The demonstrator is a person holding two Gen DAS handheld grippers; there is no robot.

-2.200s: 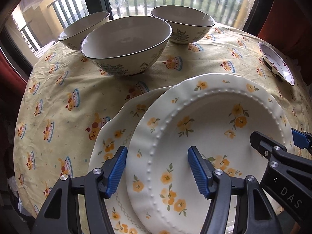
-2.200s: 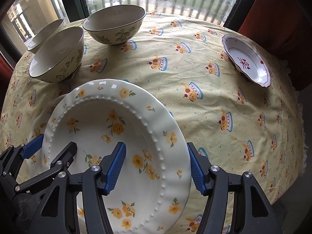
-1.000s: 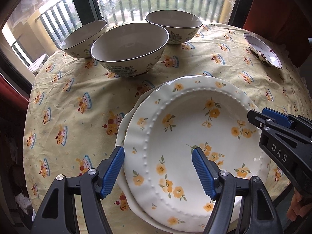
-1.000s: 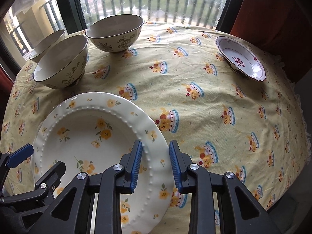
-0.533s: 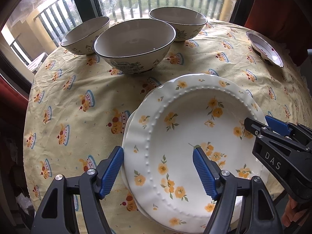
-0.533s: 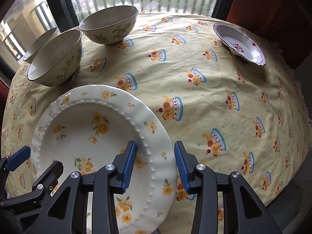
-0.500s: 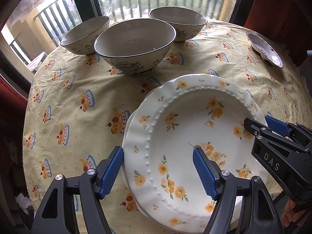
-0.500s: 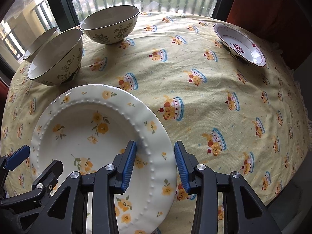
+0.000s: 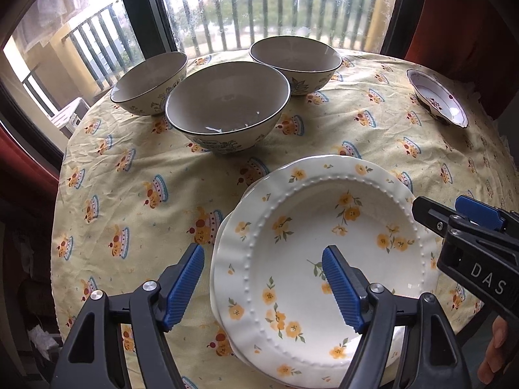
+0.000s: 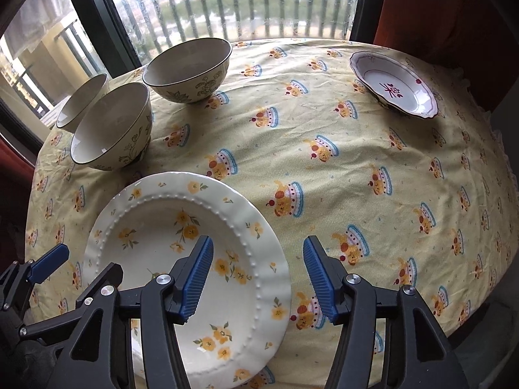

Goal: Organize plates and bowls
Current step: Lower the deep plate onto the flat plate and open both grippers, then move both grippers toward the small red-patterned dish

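A cream plate with yellow flowers (image 9: 324,243) lies on top of a second, similar plate (image 9: 214,278) near the table's front edge. My left gripper (image 9: 264,288) stands open astride the stack's left rim, pads clear of it. My right gripper (image 10: 258,277) straddles the top plate's (image 10: 162,227) right rim. Its jaws are opening and its pads are off the rim. Three floral bowls (image 9: 227,107) (image 9: 149,81) (image 9: 295,58) stand apart at the back by the window. A small dish with a red motif (image 10: 392,87) sits at the far right.
A round table under a yellow tablecloth (image 10: 356,162) with cake prints carries everything. A window with a balcony railing is behind the bowls, and a red curtain hangs at the right. Part of a hand (image 9: 496,353) shows at the lower right.
The right gripper's jaws, narrow around the top plate's right rim a second ago, have spread wide and let it go. The top plate has settled square on the lower one. The left gripper has kept still.
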